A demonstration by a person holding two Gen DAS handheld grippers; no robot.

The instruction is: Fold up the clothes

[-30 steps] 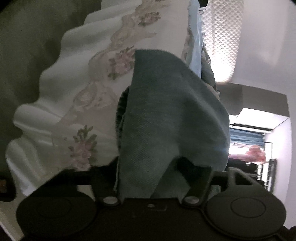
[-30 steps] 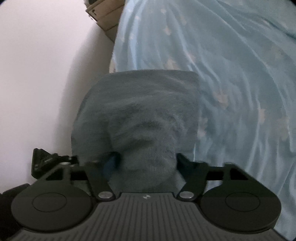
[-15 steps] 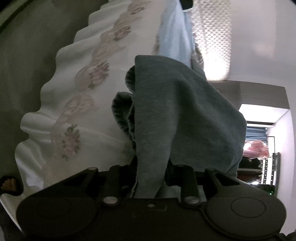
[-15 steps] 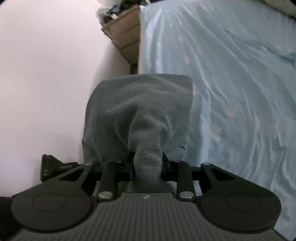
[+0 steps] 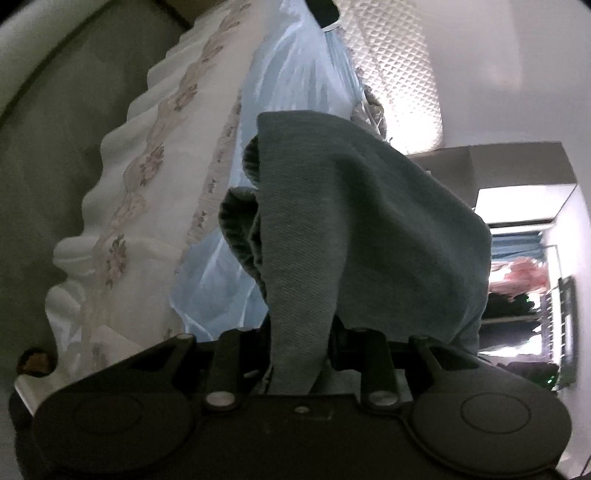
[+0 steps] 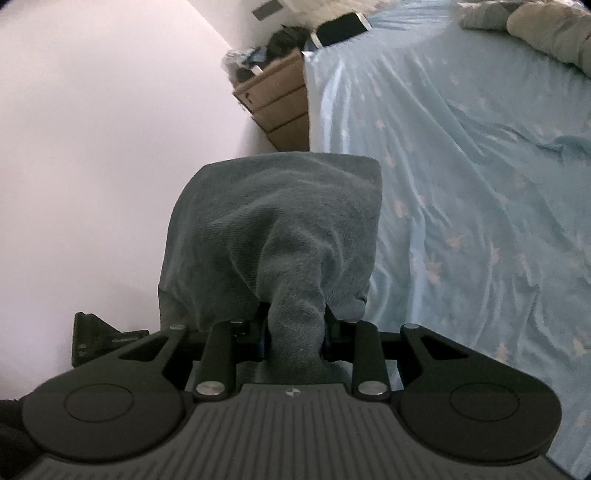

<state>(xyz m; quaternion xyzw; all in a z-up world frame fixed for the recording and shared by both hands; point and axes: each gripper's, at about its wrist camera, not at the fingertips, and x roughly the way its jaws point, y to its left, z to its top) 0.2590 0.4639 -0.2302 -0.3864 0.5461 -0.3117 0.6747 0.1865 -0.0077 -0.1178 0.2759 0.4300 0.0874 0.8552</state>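
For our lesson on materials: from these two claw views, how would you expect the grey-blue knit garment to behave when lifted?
Probably floppy: the grey-blue knit garment bunches into a narrow neck where the right claw pinches it. Likely sags rather than holding shape: in the left claw it drapes in loose folds. Its textured knit suggests it won't slip easily.

Blue-sheeted bed (image 6: 480, 184), wooden drawers (image 6: 280, 107) against pale wall (image 6: 110, 147).

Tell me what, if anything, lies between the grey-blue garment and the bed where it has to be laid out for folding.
Nothing visible does. The left gripper and right gripper are each shut on a bunch of the grey-blue garment, and the light blue sheet beside it shows only wrinkles. A bundle and a dark flat object lie at the far end.
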